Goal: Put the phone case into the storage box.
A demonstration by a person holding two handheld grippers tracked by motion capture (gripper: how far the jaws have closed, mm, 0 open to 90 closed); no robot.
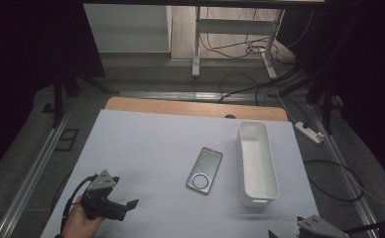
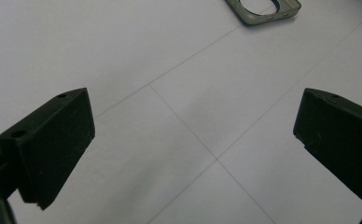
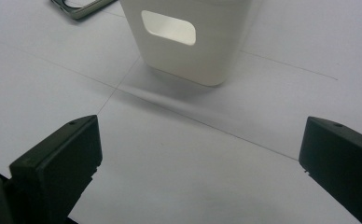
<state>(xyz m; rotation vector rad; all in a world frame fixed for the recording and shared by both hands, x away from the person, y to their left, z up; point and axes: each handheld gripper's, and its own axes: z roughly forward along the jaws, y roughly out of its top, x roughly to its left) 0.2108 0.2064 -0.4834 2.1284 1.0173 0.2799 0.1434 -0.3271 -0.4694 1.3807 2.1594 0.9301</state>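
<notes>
A flat grey phone-like device (image 1: pixel 205 170) with a ring near its lower end lies on the white table sheet (image 1: pixel 146 144). A long white bin (image 1: pixel 257 161) stands just to its right, empty inside. A hand holds my left gripper (image 1: pixel 123 208) at the front left, open, well short of the device. In the left gripper view the jaws (image 2: pixel 193 140) stand wide apart over bare sheet, and the device's corner (image 2: pixel 263 11) shows at the top. My right gripper (image 1: pixel 285 233) sits at the front right edge, open (image 3: pixel 198 158), facing the bin's end wall with its handle hole (image 3: pixel 170 28).
The wooden table edge (image 1: pixel 195 106) runs along the far side. Beyond it the floor carries cables (image 1: pixel 250 49), a power strip (image 1: pixel 309 132) and desk legs (image 1: pixel 196 44). Faint fold lines cross the sheet between the grippers and the objects.
</notes>
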